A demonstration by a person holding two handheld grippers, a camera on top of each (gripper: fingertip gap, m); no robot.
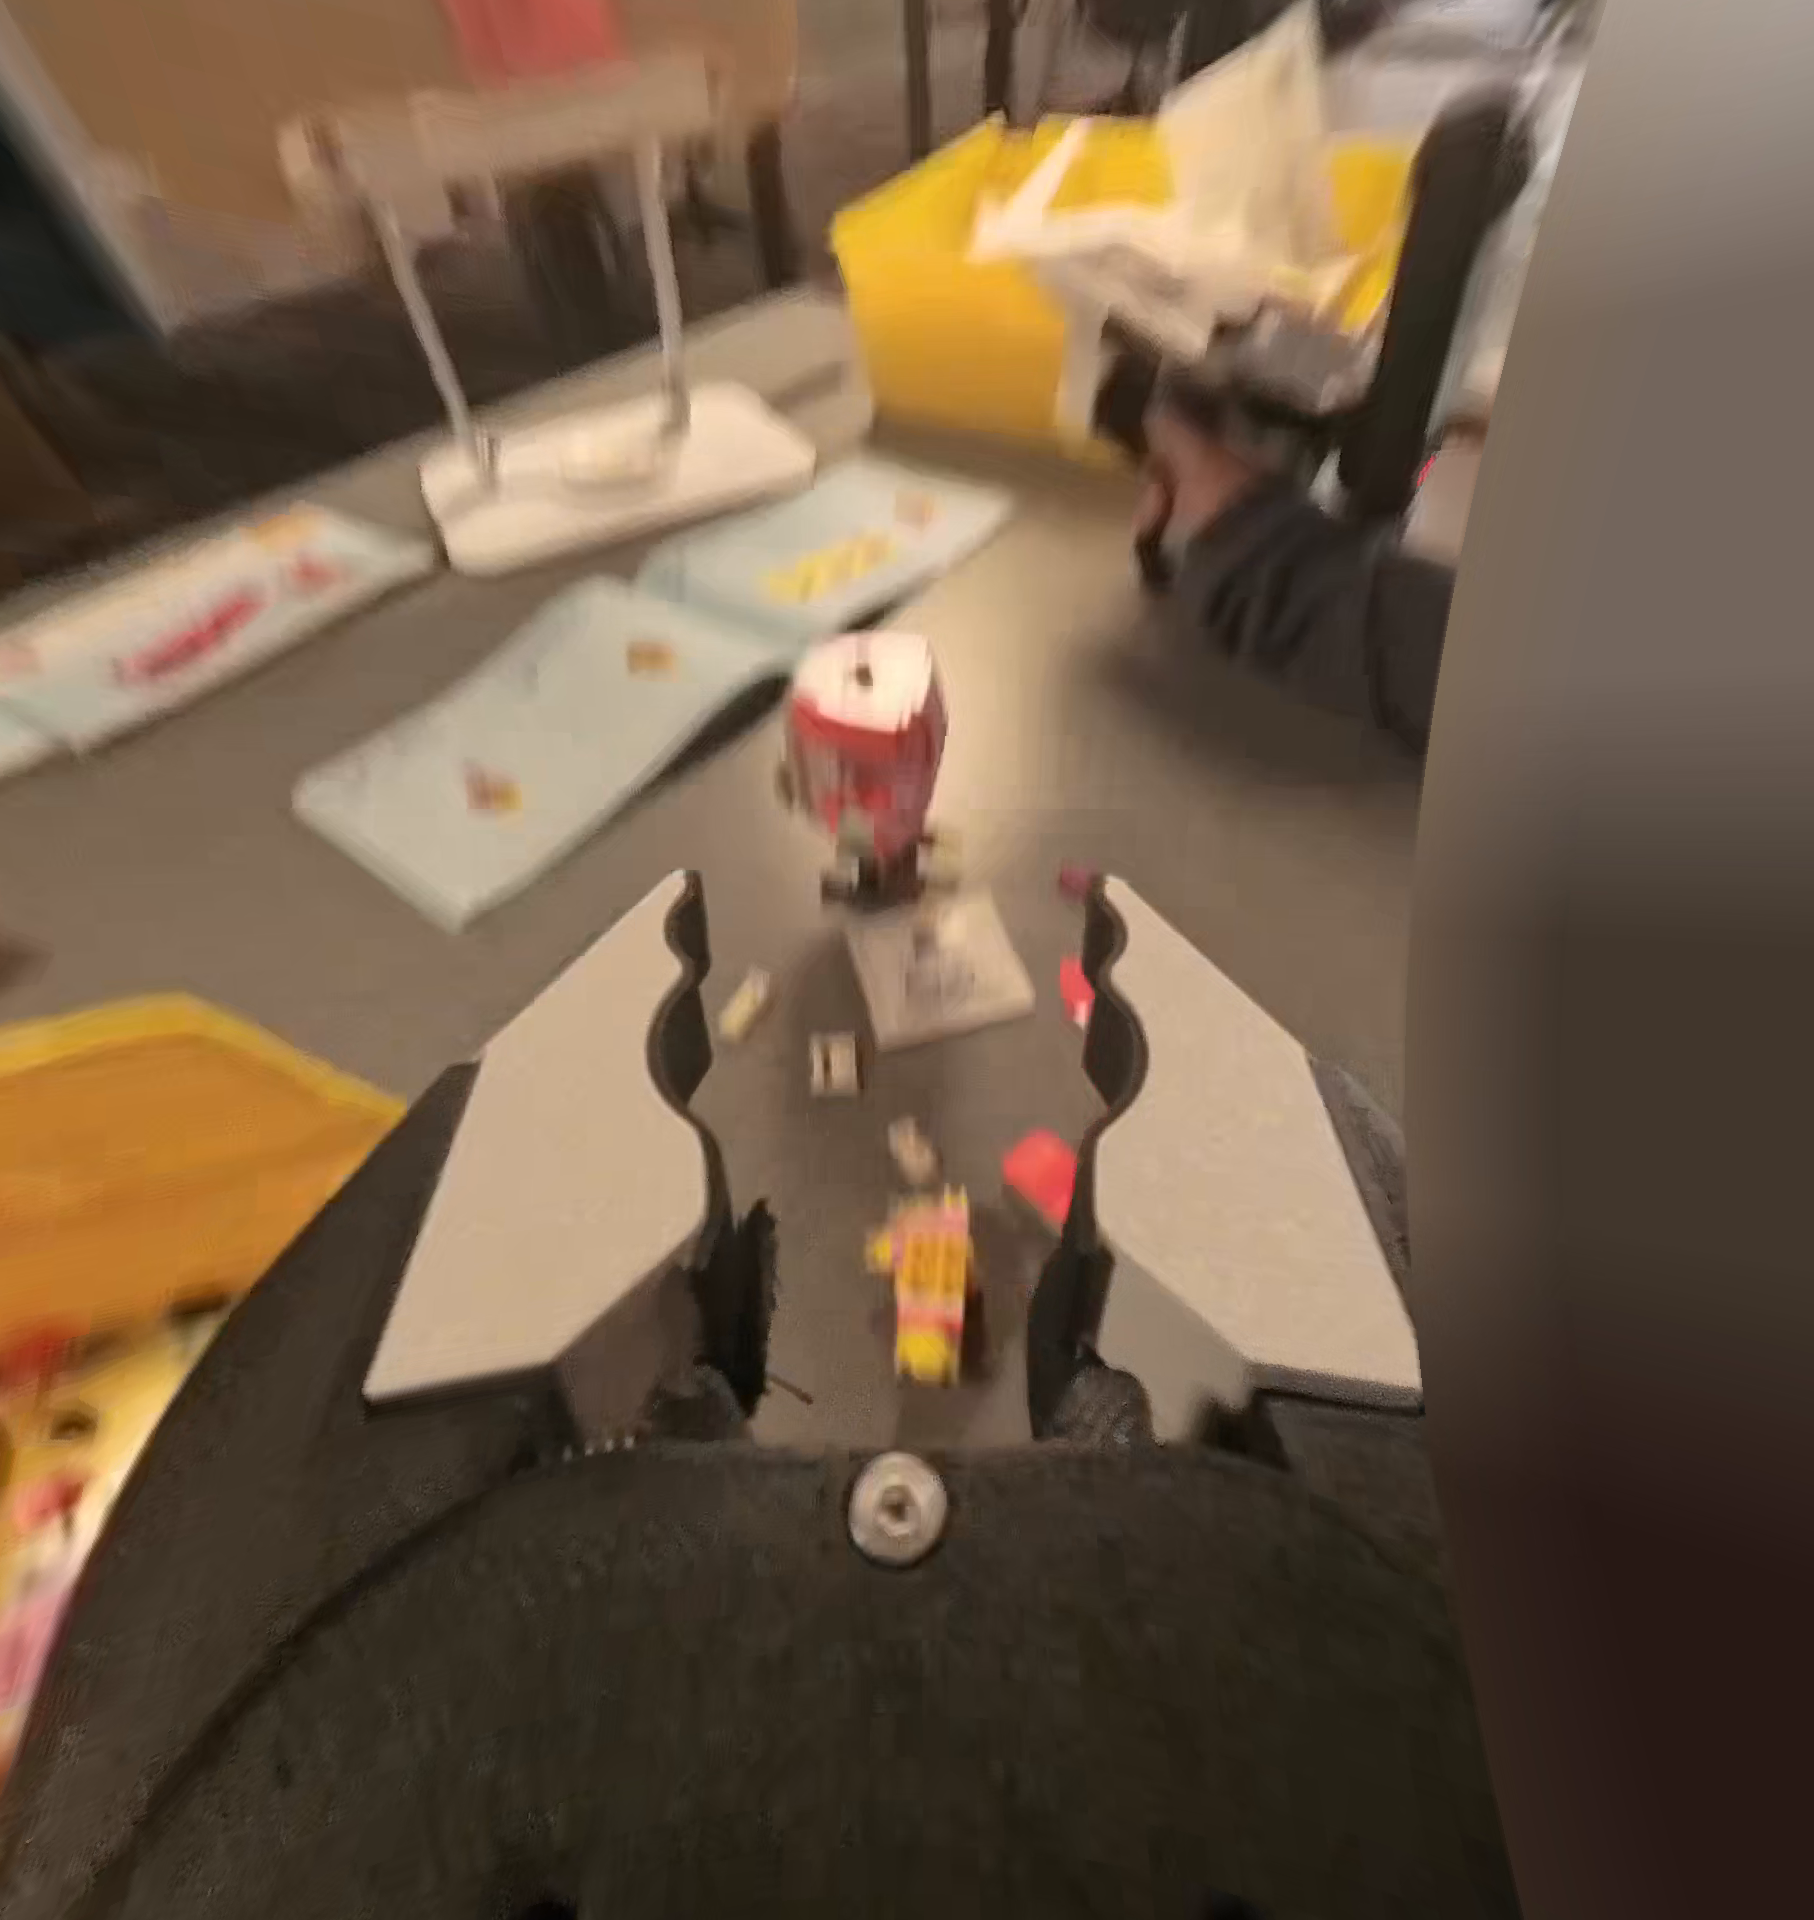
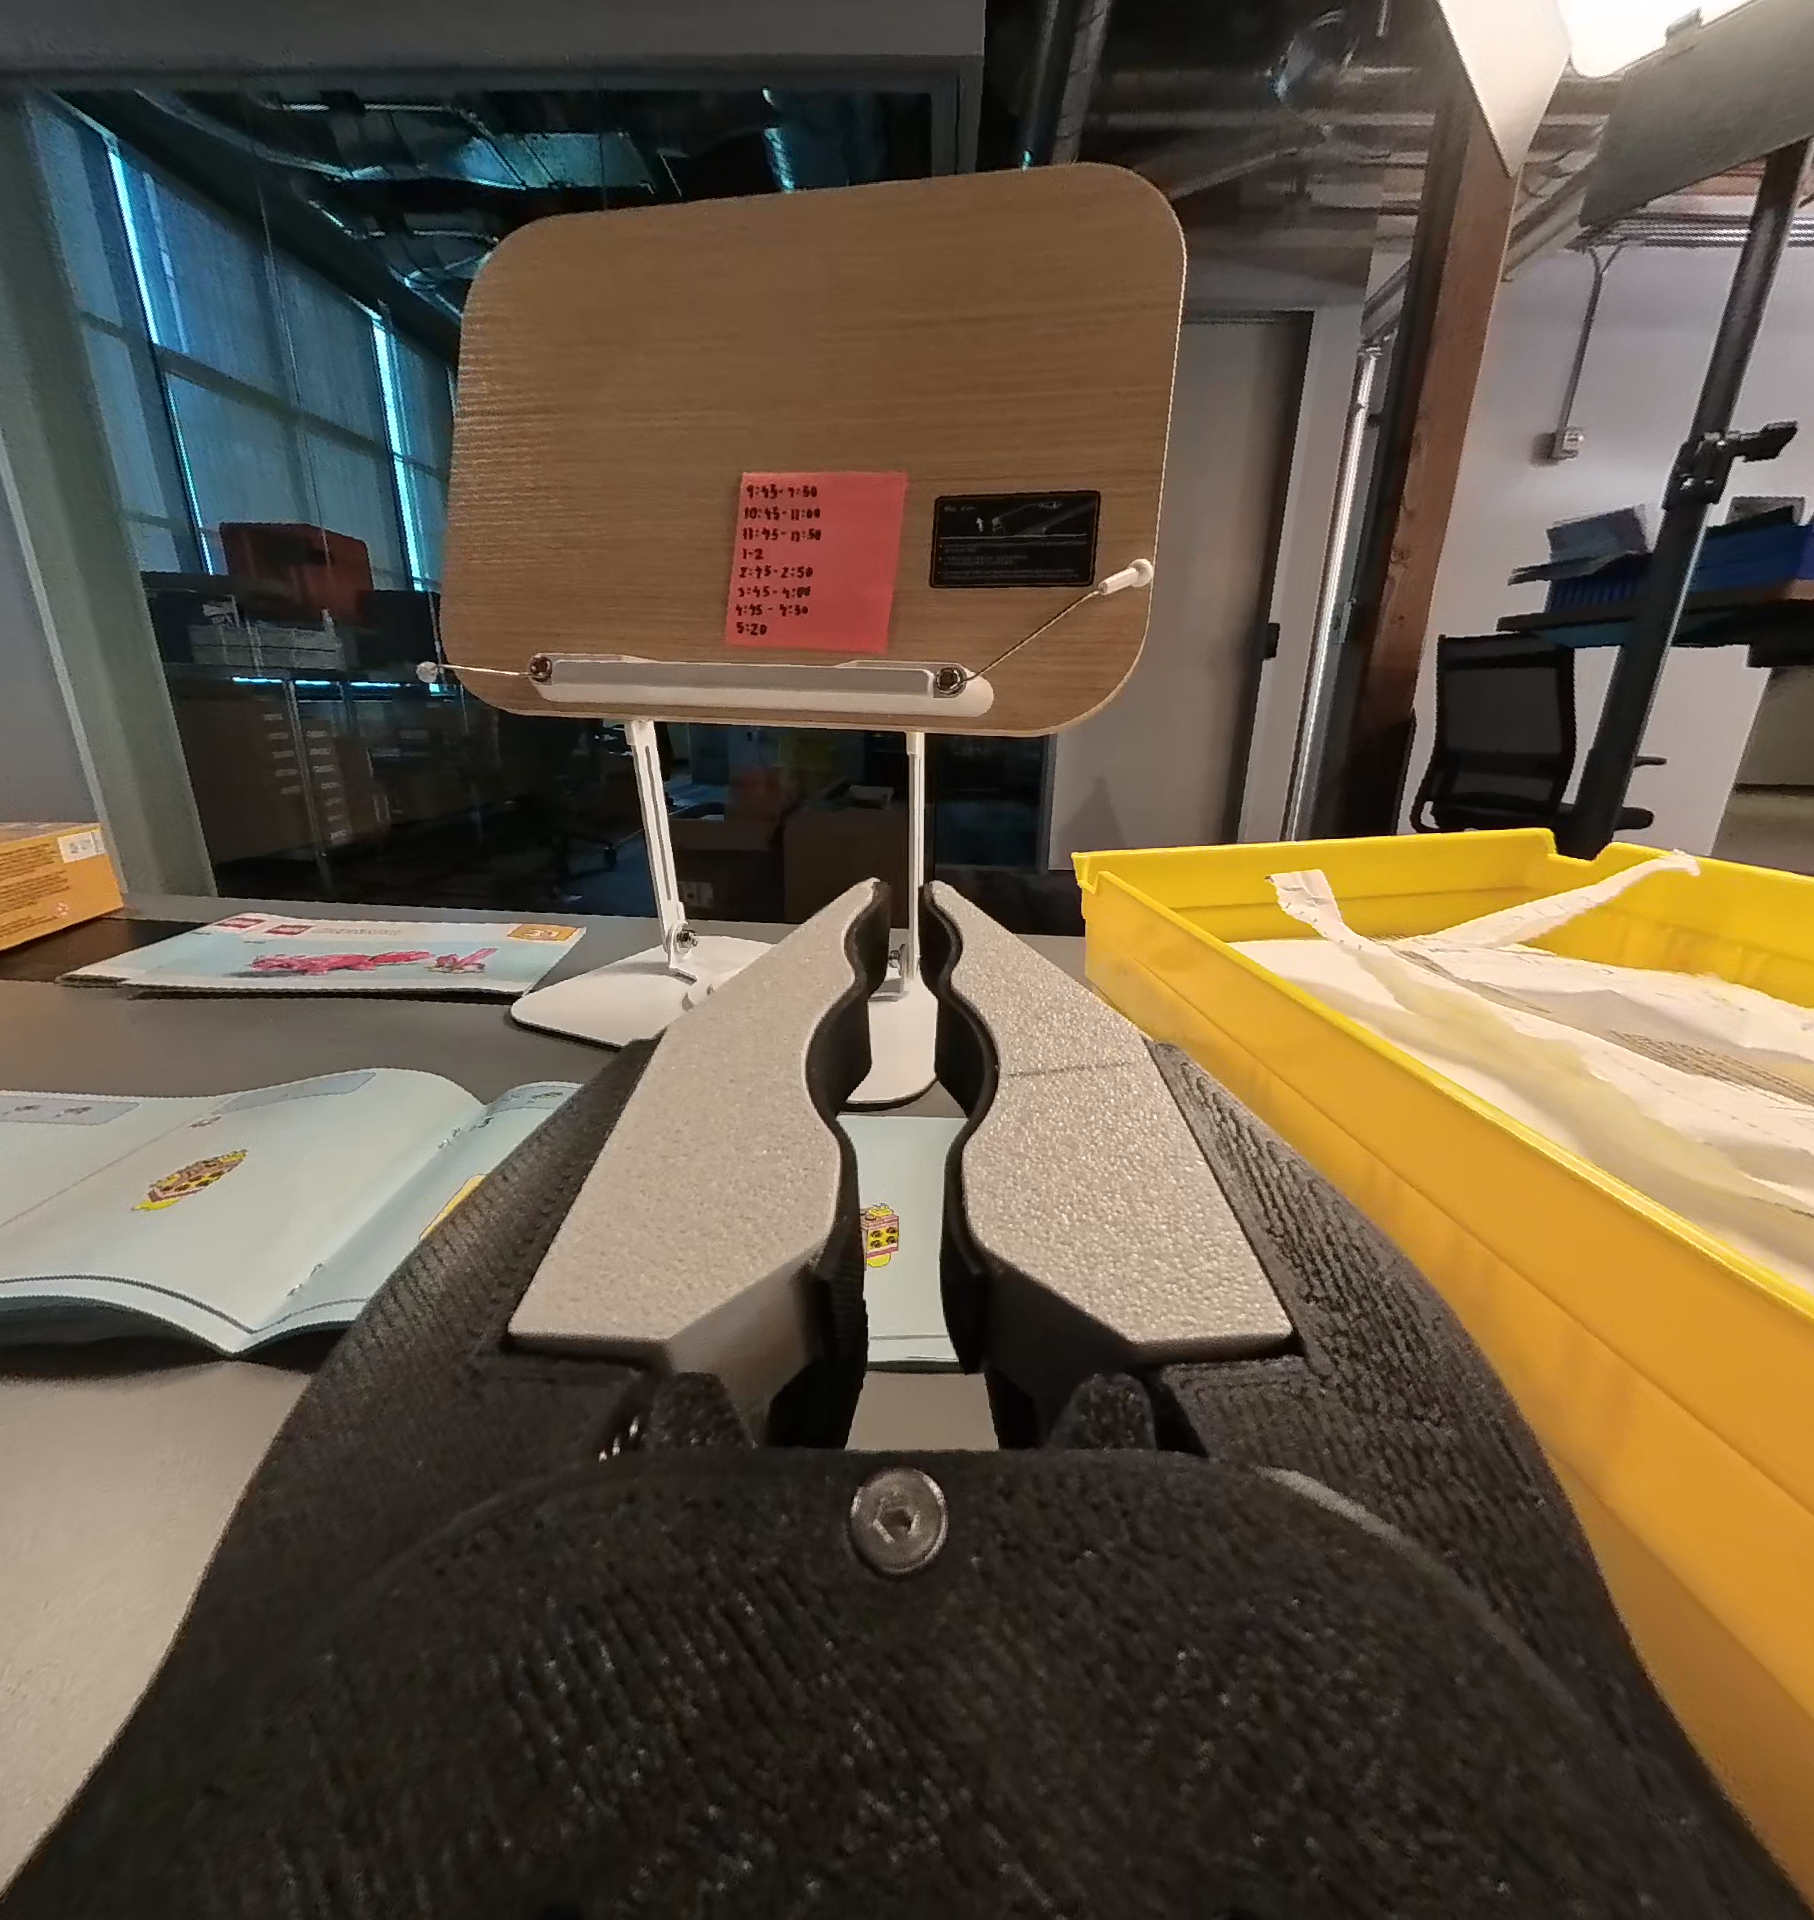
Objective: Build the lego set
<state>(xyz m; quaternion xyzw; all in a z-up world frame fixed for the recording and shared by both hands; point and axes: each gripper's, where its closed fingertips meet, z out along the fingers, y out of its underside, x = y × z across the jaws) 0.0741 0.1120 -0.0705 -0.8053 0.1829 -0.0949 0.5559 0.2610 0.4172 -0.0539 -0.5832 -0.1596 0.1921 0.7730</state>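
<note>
The left wrist view is blurred by motion. My left gripper (image 1: 895, 885) is open wide and holds nothing. Between and below its fingers, small loose bricks lie on the dark table: a yellow-and-pink build (image 1: 929, 1288), a red piece (image 1: 1038, 1174) by the right finger and a pale piece (image 1: 833, 1062). Just ahead stands a red-and-white brick model (image 1: 867, 748) on a dark base, next to a grey plate (image 1: 939, 971). My right gripper (image 2: 903, 888) is shut on nothing and hovers over an open instruction booklet (image 2: 207, 1195), facing a wooden book stand (image 2: 809, 447).
A yellow bin (image 2: 1402, 1143) with white torn paper bags stands at the right; it also shows in the left wrist view (image 1: 965, 301). More booklets (image 1: 529, 738) and the stand's white base (image 1: 612, 468) lie beyond. A yellow box (image 1: 124, 1143) lies at the left. Left tips to right tips: about 35 centimetres. My right tips are about 40 centimetres from the red piece (image 1: 1038, 1174), my left tips only 11 centimetres.
</note>
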